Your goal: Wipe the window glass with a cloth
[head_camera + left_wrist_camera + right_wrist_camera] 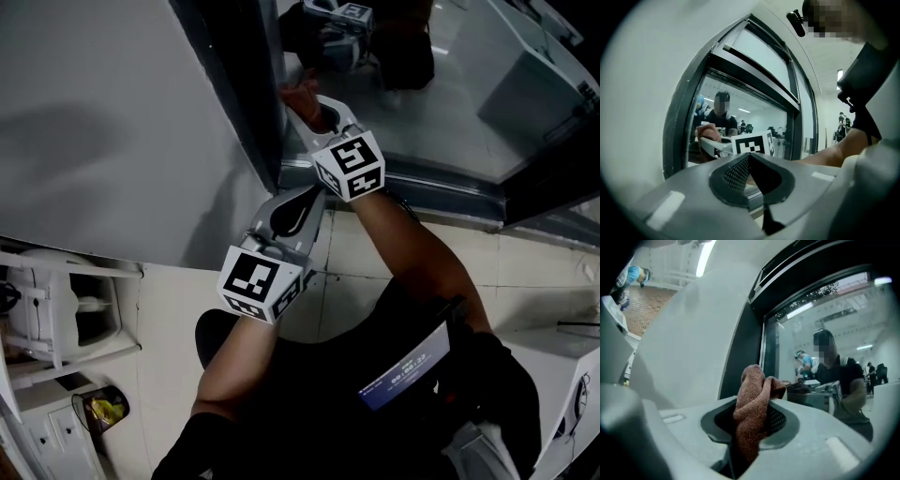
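A rust-brown cloth (pixel 751 406) stands bunched up between the jaws of my right gripper (pixel 753 422), which is shut on it. In the head view this gripper (pixel 314 111) holds the cloth (pixel 300 97) against the lower left corner of the window glass (pixel 459 103), beside the dark frame. My left gripper (pixel 298 204) hangs just below the sill, behind the right one, pointing up at the window. Its jaws (pixel 750 161) are shut with nothing in them. The left gripper view shows the right gripper's marker cube (pixel 754 143) against the glass (pixel 745 110).
A dark window frame (pixel 234 84) divides the glass from a plain white wall (pixel 103 122). A grey sill (pixel 441 183) runs under the pane. White shelving (pixel 56 319) stands low on the left, and a white unit (pixel 562 375) on the right. The glass reflects the grippers (pixel 339 26).
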A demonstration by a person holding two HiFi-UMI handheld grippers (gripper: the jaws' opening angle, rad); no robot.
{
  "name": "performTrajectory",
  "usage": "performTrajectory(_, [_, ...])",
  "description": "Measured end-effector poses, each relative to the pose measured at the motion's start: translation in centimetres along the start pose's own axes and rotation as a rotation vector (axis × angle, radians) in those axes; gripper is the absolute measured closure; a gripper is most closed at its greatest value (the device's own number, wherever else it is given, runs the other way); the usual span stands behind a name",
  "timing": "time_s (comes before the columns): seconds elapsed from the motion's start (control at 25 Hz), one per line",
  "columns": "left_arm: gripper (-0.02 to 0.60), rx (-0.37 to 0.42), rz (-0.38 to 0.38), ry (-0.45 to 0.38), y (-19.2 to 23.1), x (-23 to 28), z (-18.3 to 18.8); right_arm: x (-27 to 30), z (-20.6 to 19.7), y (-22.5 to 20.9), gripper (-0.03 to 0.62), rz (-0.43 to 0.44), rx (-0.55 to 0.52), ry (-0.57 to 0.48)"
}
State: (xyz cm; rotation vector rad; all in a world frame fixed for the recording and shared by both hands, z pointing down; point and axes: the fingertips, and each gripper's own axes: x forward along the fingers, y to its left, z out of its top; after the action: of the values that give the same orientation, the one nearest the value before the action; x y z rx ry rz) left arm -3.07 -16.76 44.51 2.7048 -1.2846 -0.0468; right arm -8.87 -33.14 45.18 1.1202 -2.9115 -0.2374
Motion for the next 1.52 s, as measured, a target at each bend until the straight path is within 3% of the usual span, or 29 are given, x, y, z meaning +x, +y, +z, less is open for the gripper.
performTrajectory(0.28, [0.565,-0.005,0.073,0.014,1.7,-2.5,-0.6,5.5,-1.0,1.5,0.52,-0.004,0.029,-0.047])
performTrajectory(0.56, [0.565,-0.004,0.113,0.024,2.5,-3.2,-0.7,7.2,-2.0,-0.5,0.52,-0.135,-0.016,-0.017])
performTrajectory(0.72, [0.565,-0.009,0.088,0.033,2.1,-2.2,-1.3,6.9,-1.6,-1.0,0.522,-0.194,-0.042,-0.025])
performTrajectory(1.52, [0.565,0.001,-0.06,0.049,-3.3,3.9,-1.7,-5.0,-2.6,-10.1,0.517,-0.317,-0.139,-0.058])
